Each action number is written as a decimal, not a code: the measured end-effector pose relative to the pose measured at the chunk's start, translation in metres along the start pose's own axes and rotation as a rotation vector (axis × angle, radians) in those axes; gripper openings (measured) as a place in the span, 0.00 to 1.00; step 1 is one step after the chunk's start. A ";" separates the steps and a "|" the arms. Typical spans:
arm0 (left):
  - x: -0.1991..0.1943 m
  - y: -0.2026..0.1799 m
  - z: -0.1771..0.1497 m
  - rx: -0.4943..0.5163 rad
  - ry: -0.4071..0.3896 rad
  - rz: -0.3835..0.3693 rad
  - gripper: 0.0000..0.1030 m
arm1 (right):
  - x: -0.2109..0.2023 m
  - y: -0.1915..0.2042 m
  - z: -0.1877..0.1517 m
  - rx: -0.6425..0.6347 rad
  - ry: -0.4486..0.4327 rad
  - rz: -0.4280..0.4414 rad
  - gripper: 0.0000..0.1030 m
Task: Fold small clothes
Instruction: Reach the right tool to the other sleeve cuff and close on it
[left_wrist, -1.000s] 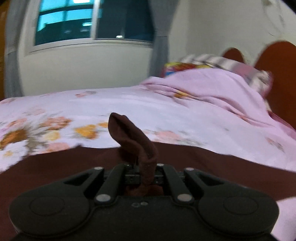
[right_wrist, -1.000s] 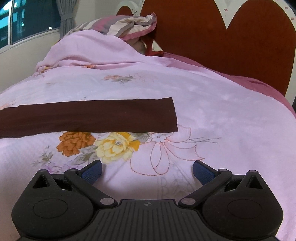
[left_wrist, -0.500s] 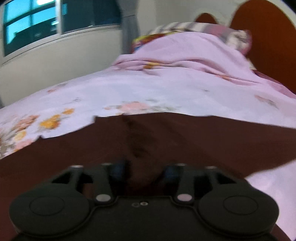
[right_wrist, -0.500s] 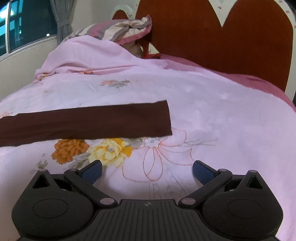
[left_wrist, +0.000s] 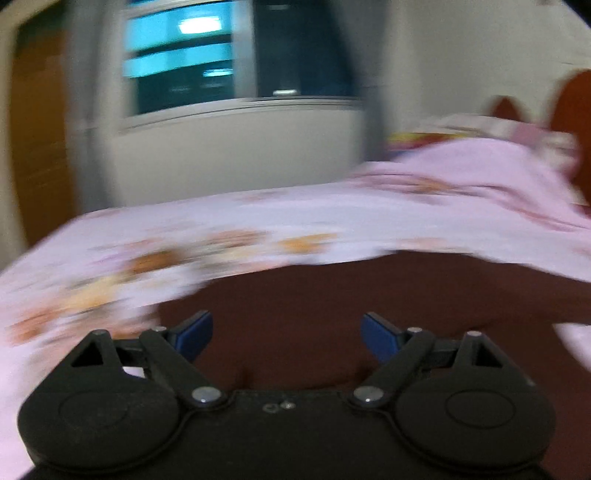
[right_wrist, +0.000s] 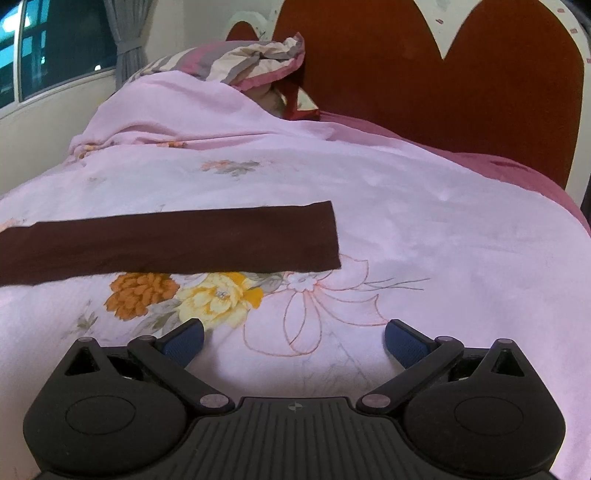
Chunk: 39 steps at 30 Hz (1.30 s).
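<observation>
Dark brown garment (right_wrist: 170, 240) is matt, smooth cloth on a soft pink floral bedspread (right_wrist: 424, 240). Right claw (right_wrist: 294, 341): matt black plastic, blue ribbed pads (right_wrist: 404, 341). Headboard (right_wrist: 424, 74) looks matt red-brown.

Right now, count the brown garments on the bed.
1: the brown garment lies flat on the pink floral bedspread, ahead of the right gripper. Any others are out of view.

My right tool (right_wrist: 294, 341) has its jaws spread wide, holding nothing, above the pink floral bedspread (right_wrist: 424, 236). The dark brown cloth (right_wrist: 173, 242) lies flat in a long strip ahead and leftward, well apart from my blue pads (right_wrist: 184, 341).
</observation>
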<state>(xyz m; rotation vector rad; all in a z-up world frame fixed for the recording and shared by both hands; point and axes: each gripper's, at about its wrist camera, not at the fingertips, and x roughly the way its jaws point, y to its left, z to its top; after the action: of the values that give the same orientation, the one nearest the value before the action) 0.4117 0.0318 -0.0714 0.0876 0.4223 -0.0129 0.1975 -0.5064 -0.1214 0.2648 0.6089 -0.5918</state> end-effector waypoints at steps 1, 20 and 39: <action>0.000 0.022 -0.004 -0.037 0.015 0.059 0.84 | -0.001 0.002 -0.001 -0.006 0.001 -0.002 1.00; 0.048 0.089 -0.034 -0.146 0.246 0.148 0.91 | 0.000 0.055 0.005 -0.026 0.011 0.012 1.00; -0.108 0.159 -0.111 -0.329 0.253 0.271 0.97 | 0.064 -0.082 0.038 0.715 0.073 0.340 0.62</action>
<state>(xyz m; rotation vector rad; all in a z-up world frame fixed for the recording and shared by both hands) 0.2725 0.1997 -0.1150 -0.1802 0.6573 0.3371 0.2091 -0.6158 -0.1350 1.0448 0.3889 -0.4516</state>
